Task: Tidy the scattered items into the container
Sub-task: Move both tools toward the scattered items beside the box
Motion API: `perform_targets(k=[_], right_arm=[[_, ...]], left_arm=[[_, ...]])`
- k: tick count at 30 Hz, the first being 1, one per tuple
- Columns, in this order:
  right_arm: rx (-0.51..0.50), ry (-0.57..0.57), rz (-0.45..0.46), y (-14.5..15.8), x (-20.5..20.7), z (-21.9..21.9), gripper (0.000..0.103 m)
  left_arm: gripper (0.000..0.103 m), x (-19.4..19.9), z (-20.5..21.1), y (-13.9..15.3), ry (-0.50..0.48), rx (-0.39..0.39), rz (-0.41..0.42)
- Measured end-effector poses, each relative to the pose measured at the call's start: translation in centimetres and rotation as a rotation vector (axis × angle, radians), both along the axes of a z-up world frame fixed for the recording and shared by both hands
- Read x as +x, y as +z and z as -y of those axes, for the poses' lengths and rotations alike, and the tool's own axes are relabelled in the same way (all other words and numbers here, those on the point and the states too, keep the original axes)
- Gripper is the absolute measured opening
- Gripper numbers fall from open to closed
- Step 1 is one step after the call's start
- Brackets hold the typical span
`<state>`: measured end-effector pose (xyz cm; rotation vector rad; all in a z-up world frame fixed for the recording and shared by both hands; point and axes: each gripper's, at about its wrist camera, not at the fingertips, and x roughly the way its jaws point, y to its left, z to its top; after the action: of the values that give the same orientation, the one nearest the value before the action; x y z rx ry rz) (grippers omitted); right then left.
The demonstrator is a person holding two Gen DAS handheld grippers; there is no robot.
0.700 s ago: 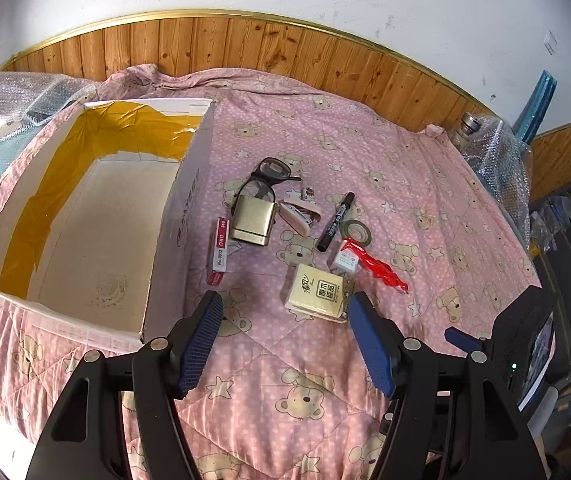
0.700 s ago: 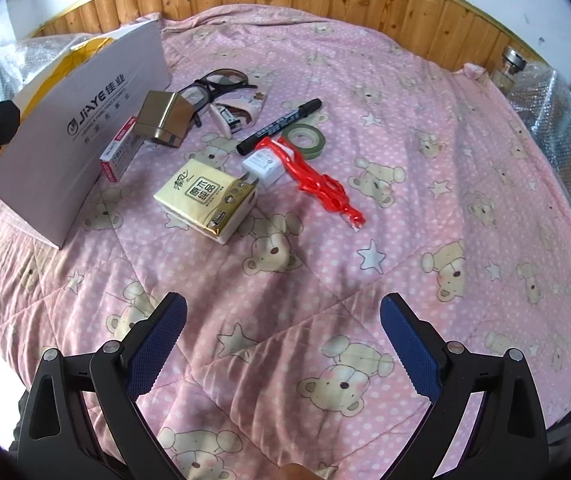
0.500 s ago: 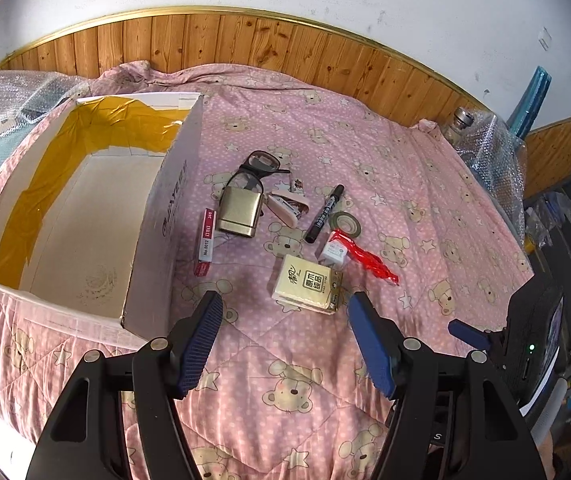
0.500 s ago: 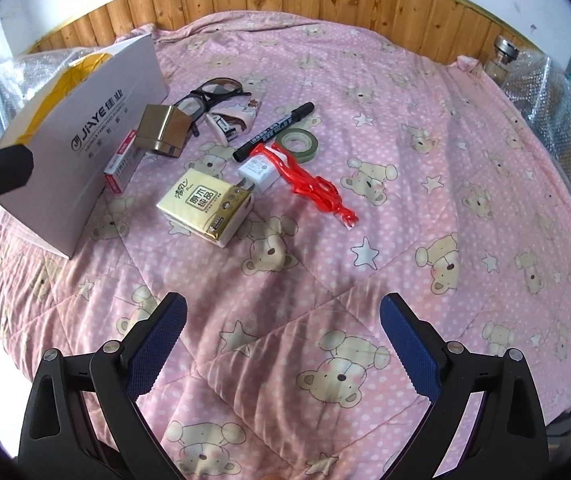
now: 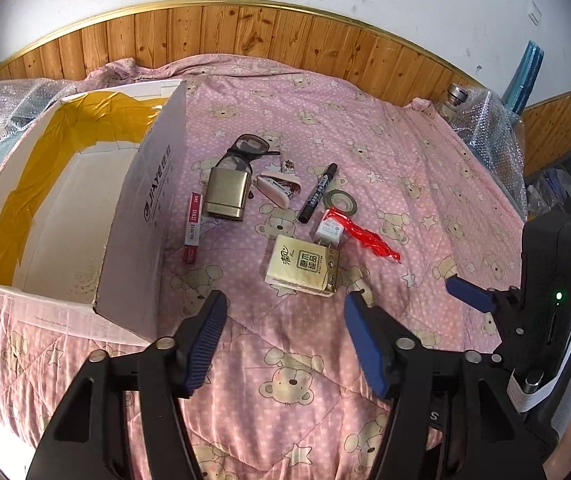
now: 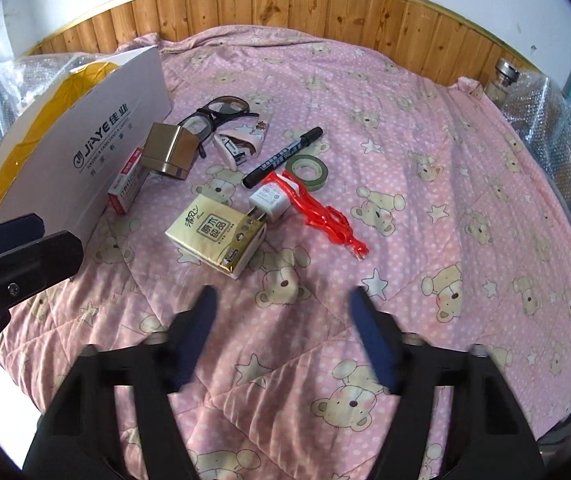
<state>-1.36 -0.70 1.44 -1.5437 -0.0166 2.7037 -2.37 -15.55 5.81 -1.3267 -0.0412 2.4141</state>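
Your big white cardboard box with yellow tape lining point(image 5: 65, 204) sits empty on the pink bear-print quilt point(image 5: 385, 152), scattered items just beside its right wall. Nearest is the cream tissue packet point(image 5: 303, 265), a white charger plug point(image 6: 268, 201) touching its far edge, I think. Left gripper point(image 5: 281, 340) and right gripper point(image 6: 281, 332) hang empty, fingers apart. Come down square over the packet's short sides, clear of the plug.

Black hand-held gripper point(image 5: 283, 314) frames — blue ribbed pads point(image 5: 205, 342), silver screws.
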Motion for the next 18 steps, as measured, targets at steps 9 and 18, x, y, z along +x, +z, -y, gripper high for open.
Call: perform_targets(k=[9, 18], right_arm=[[-0.009, -0.015, 0.028, -1.8, -0.6, -0.4, 0.007], [-0.005, -0.03, 0.023, -1.7, -0.8, -1.1, 0.02]], left_arm=[[0.009, -0.5, -1.6, -2.0, -0.07, 0.013, 0.046], [0.008, -0.7, -2.6, -2.7, -0.093, 0.012, 0.085]])
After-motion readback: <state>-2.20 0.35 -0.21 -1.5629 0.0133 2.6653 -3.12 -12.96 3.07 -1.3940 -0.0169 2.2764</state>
